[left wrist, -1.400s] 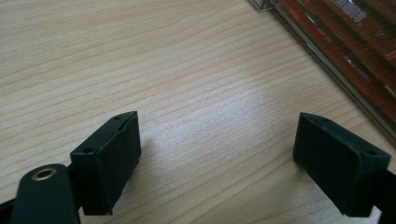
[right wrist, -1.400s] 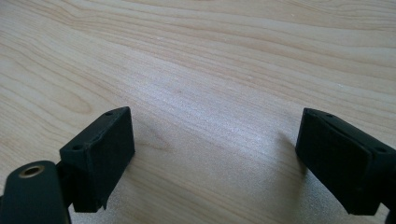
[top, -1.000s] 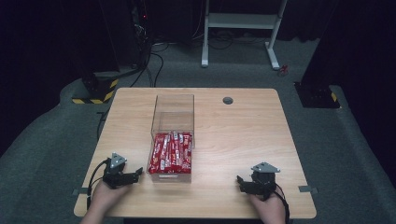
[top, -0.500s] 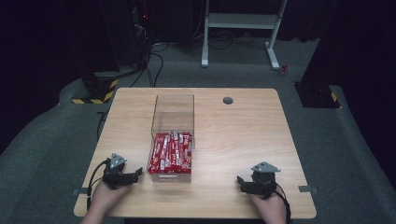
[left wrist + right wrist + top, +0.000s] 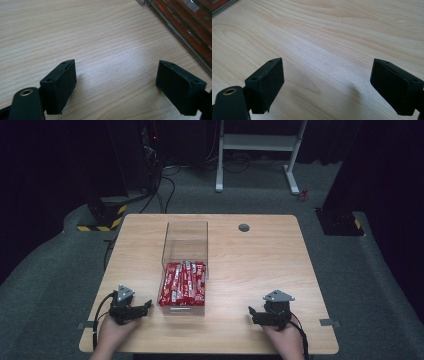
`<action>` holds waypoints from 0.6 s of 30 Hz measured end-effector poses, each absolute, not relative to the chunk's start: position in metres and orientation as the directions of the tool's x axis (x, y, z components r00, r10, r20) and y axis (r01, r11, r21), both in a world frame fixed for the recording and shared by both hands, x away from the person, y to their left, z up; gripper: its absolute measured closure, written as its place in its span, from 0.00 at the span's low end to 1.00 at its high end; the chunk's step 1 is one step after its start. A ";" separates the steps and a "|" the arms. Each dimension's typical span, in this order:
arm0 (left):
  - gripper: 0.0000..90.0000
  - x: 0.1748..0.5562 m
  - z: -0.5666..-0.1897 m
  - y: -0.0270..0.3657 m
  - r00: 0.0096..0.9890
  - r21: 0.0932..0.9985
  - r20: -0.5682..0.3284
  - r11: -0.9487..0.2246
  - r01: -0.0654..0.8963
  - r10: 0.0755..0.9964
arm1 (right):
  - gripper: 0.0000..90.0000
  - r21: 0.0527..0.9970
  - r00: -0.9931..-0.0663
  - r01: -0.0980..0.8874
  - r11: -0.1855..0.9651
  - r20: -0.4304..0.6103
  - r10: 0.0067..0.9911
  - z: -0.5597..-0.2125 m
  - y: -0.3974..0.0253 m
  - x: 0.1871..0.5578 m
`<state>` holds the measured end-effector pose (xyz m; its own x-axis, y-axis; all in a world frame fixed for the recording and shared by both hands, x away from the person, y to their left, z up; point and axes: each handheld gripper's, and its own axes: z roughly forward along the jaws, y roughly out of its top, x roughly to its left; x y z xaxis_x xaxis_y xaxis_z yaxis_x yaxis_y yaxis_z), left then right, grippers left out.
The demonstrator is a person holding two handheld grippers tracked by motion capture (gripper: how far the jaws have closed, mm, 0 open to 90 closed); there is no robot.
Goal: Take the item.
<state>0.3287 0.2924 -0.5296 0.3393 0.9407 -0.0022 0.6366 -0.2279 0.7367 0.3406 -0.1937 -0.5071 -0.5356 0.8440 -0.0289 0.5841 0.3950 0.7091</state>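
Observation:
A clear plastic box [image 5: 184,251] lies on the wooden table [image 5: 260,265], its near part packed with several red snack bars [image 5: 183,282]. My left gripper [image 5: 145,308] rests low on the table just left of the box's near end, open and empty. In the left gripper view its jaws stand wide apart [image 5: 116,86] over bare wood, with the box edge and red bars [image 5: 190,27] at the upper right. My right gripper [image 5: 253,313] rests near the front right, open and empty; the right gripper view shows its jaws spread [image 5: 327,86] over bare wood.
A small dark round grommet [image 5: 243,227] sits in the table's far side. Beyond the table are a white frame [image 5: 260,150], cables and black stands with yellow-black striped bases [image 5: 100,217] on grey carpet. Bare wood spans the table between the box and its right edge.

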 end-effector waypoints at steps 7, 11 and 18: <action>0.17 0.329 -0.530 0.292 0.345 0.735 -0.002 -0.232 0.637 0.939 | 0.14 0.737 -0.565 0.545 0.400 -0.031 0.825 -0.490 -0.177 0.342; 0.17 0.329 -0.530 0.292 0.345 0.735 0.000 -0.234 0.636 0.938 | 0.14 0.738 -0.573 0.544 0.399 -0.022 0.820 -0.487 -0.169 0.344; 0.16 0.329 -0.530 0.292 0.353 0.734 0.006 -0.243 0.634 0.936 | 0.14 0.753 -0.602 0.520 0.404 -0.012 0.798 -0.477 -0.150 0.347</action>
